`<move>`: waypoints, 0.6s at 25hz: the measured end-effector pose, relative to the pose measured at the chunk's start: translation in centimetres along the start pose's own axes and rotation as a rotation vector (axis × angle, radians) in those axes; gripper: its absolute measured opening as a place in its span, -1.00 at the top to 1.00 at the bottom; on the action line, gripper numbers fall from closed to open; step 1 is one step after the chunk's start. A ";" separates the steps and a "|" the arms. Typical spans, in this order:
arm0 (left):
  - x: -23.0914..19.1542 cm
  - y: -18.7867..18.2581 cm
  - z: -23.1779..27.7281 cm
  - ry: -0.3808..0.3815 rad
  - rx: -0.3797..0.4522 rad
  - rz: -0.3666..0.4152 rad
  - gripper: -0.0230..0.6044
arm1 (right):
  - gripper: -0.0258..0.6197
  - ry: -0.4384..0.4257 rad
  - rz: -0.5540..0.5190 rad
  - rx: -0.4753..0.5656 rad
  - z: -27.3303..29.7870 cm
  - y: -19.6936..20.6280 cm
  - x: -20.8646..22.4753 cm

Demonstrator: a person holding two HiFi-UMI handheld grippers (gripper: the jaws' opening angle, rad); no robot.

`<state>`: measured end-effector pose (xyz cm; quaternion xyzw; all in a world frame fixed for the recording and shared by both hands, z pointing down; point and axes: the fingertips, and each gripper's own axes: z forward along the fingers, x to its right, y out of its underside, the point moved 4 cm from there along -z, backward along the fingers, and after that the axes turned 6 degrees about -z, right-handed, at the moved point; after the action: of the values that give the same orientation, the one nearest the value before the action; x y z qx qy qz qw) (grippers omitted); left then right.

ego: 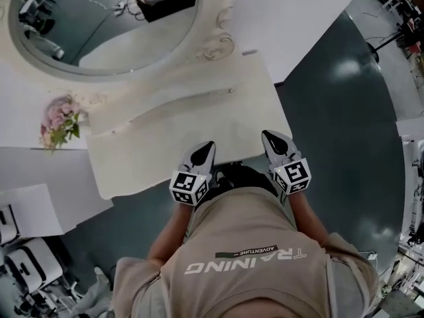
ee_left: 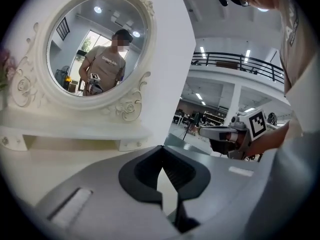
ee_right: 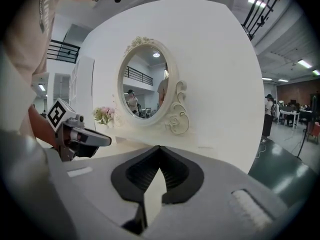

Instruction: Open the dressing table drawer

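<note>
The cream dressing table (ego: 152,151) stands against a white wall, with its oval mirror (ego: 106,25) at the upper left. Its main drawer front is hidden under the tabletop's near edge. A small knob (ego: 230,91) shows on the raised back shelf. My left gripper (ego: 209,146) and right gripper (ego: 267,135) hover side by side over the table's front right edge, touching nothing. The left gripper (ee_left: 161,148) has its jaws closed tip to tip and empty, facing the mirror (ee_left: 92,44). The right gripper (ee_right: 159,148) is also shut and empty, facing the mirror (ee_right: 145,84).
A bunch of pink flowers (ego: 59,121) stands at the table's left end. White boxes (ego: 26,211) and equipment sit on the floor at the left. Dark glossy floor (ego: 351,144) lies to the right. The person's torso (ego: 245,257) fills the lower middle of the head view.
</note>
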<state>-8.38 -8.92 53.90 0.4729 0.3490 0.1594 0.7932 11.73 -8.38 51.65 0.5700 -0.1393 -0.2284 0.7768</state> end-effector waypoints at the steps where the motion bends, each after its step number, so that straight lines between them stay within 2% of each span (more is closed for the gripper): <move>1: -0.5 -0.2 0.2 -0.018 -0.005 -0.007 0.87 | 0.91 -0.011 0.001 -0.003 0.8 0.2 0.4; 6: -2.6 -3.4 2.0 -0.075 0.049 -0.079 0.87 | 0.91 -0.017 -0.053 0.014 4.8 0.1 3.7; 9: -4.0 -4.7 3.7 -0.115 0.056 -0.049 0.87 | 0.91 -0.020 -0.023 0.023 6.9 0.1 5.6; 13: -5.4 -6.1 6.2 -0.174 0.066 0.004 0.87 | 0.91 -0.042 -0.034 0.030 9.1 -0.2 7.7; 15: -6.1 -6.7 7.3 -0.209 0.082 -0.004 0.87 | 0.91 -0.062 -0.041 0.028 10.4 -0.1 8.7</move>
<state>-8.02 -20.48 52.85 0.5183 0.2714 0.0932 0.8056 14.22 -21.41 54.38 0.5762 -0.1548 -0.2597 0.7593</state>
